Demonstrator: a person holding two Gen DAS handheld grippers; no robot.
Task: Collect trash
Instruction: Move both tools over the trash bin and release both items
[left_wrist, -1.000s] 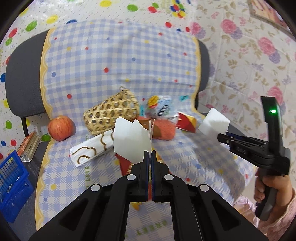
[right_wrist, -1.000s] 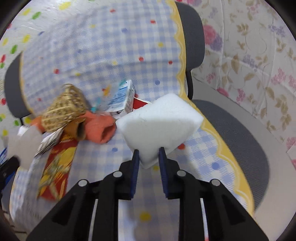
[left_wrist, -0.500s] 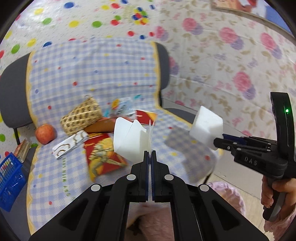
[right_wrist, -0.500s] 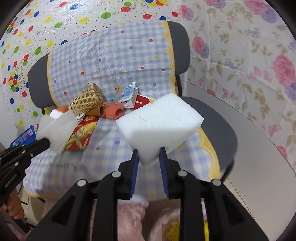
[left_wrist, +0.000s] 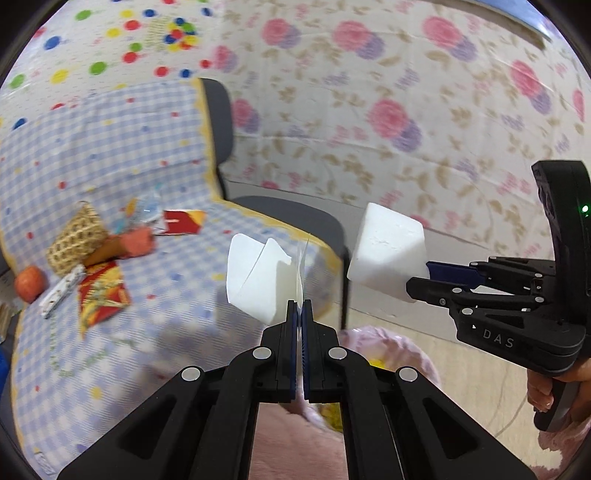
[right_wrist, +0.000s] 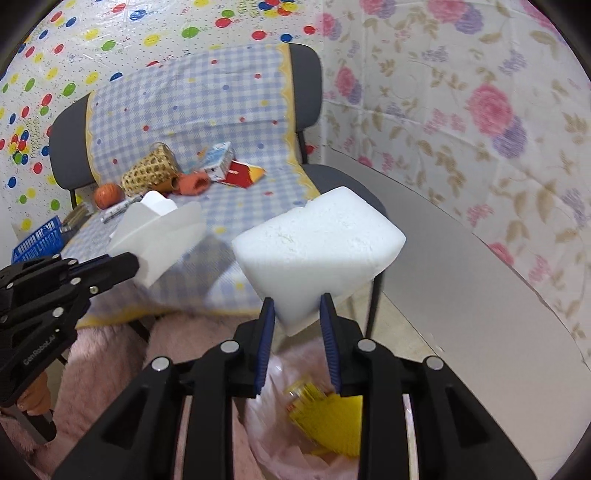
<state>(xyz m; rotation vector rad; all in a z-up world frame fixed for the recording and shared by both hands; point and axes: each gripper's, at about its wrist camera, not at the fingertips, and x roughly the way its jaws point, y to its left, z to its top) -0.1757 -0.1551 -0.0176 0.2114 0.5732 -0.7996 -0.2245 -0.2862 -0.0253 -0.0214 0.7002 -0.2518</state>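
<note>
My left gripper (left_wrist: 299, 308) is shut on a folded white paper carton (left_wrist: 258, 280), held in the air off the chair's front edge; it also shows in the right wrist view (right_wrist: 159, 229). My right gripper (right_wrist: 297, 306) is shut on a white foam block (right_wrist: 317, 251), seen in the left wrist view (left_wrist: 388, 254) too. Below both is a pink trash bag (right_wrist: 280, 380) holding yellow trash (right_wrist: 325, 413). On the checked chair cover (right_wrist: 258, 192) lie a red-yellow wrapper (left_wrist: 99, 295), a red packet (right_wrist: 243, 173) and a small milk carton (right_wrist: 219, 158).
A wicker basket (right_wrist: 147, 173), an apple (right_wrist: 107, 195) and an orange cloth (right_wrist: 192, 182) also lie on the chair. A blue crate (right_wrist: 37, 240) stands left of it. A grey board (right_wrist: 461, 280) leans along the floral wall at right.
Both grippers have drawn back from the chair with their loads and swung right. The pink trash bag now lies below them.
</note>
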